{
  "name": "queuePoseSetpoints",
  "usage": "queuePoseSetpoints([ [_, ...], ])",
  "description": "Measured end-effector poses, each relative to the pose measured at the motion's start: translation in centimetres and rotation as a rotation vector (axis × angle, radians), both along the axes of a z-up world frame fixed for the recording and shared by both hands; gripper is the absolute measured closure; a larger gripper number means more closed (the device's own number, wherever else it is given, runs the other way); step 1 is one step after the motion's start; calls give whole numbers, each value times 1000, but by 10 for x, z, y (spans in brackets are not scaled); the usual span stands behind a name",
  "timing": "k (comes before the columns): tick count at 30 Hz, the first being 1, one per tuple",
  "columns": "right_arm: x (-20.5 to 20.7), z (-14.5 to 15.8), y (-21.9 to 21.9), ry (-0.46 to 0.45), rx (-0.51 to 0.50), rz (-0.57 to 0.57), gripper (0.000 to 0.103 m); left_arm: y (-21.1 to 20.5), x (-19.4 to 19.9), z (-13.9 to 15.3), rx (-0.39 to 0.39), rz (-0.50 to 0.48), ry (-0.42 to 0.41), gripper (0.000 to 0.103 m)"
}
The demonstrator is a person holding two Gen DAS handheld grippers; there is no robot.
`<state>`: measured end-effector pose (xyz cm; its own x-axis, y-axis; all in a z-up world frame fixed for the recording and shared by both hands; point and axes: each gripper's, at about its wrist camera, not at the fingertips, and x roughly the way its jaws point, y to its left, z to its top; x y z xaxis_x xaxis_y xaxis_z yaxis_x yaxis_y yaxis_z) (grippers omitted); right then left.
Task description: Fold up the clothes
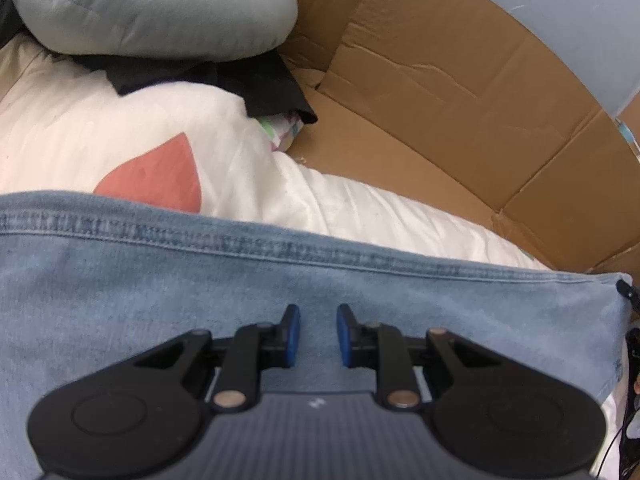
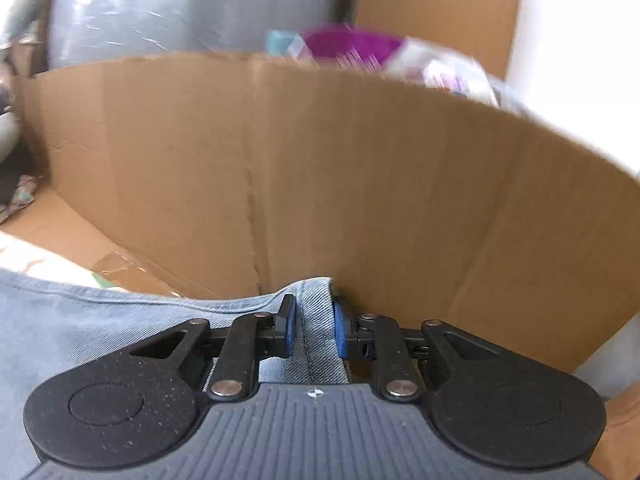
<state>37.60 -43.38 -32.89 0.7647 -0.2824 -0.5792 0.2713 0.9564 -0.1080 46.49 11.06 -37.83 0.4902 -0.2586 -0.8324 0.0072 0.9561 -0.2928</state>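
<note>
Denim is clamped at a thick seamed edge between the right gripper [image 2: 313,330] pads, while the jeans [image 1: 160,288], heavy yet limp, spread from 9 to 3 o'clock under the left gripper [image 1: 318,334], whose grip cannot be told.

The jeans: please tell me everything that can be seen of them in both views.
The jeans are light blue denim, faded, with a darker stitched seam along their far edge. They lie spread over a white sheet, beside a cardboard box. The right claw pinches a raised fold of denim with a stitched seam between its blue pads. The left claw sits over the flat cloth, jaws narrow; whether it grips any cloth cannot be told. No pockets or waistband show.
</note>
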Motion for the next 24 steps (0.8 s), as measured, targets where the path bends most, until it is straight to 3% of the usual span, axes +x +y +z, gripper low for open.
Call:
queuePoseSetpoints([
  [5, 16, -12, -18, 83, 114, -81, 59, -1, 6, 3, -3, -3, -4, 82],
  [11, -3, 0, -11, 64, 98, -106, 58, -9, 17, 9, -11, -20, -27, 82],
  [15, -20, 15, 2, 0, 55, -107, 58, -23, 22, 6, -32, -34, -28, 82],
  [19, -18, 16, 17, -1, 64, -26, 60, -41, 24, 2, -52, -64, -25, 82],
  [24, 4, 11, 17, 9, 58, 7, 82, -60, 25, -3, -71, -87, -20, 82],
])
